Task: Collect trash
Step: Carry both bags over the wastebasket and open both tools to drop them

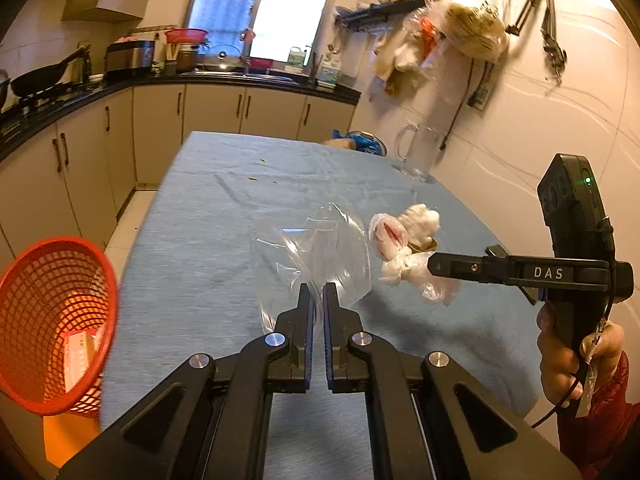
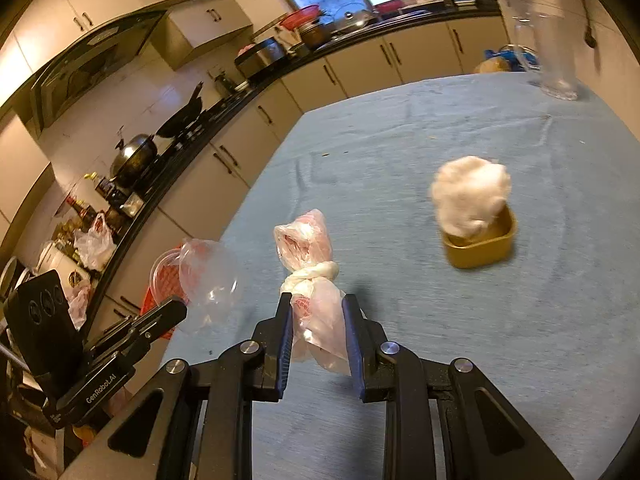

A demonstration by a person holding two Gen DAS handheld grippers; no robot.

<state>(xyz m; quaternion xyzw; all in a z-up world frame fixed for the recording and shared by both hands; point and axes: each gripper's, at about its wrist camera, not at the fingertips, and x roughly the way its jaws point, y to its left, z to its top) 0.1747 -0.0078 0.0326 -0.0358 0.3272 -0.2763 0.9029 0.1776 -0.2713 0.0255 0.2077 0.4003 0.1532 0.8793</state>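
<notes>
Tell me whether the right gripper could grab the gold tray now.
Probably not: the right gripper has its jaws shut on a knotted plastic bag. The gold tray, holding a white wad, sits otherwise unobstructed.

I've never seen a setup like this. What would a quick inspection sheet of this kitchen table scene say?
Surface: table under a blue cloth, a few crumbs.
Job's things: clear plastic bag; knotted plastic bag; red basket off the table's edge.
Clutter: white wad in a gold tray; glass jug.
Grippers: left gripper shut on the clear plastic bag; right gripper fingers clamp the knotted plastic bag.
Cables: black cord below the person's hand.
Surroundings: counter, wok, cabinets, window.
</notes>
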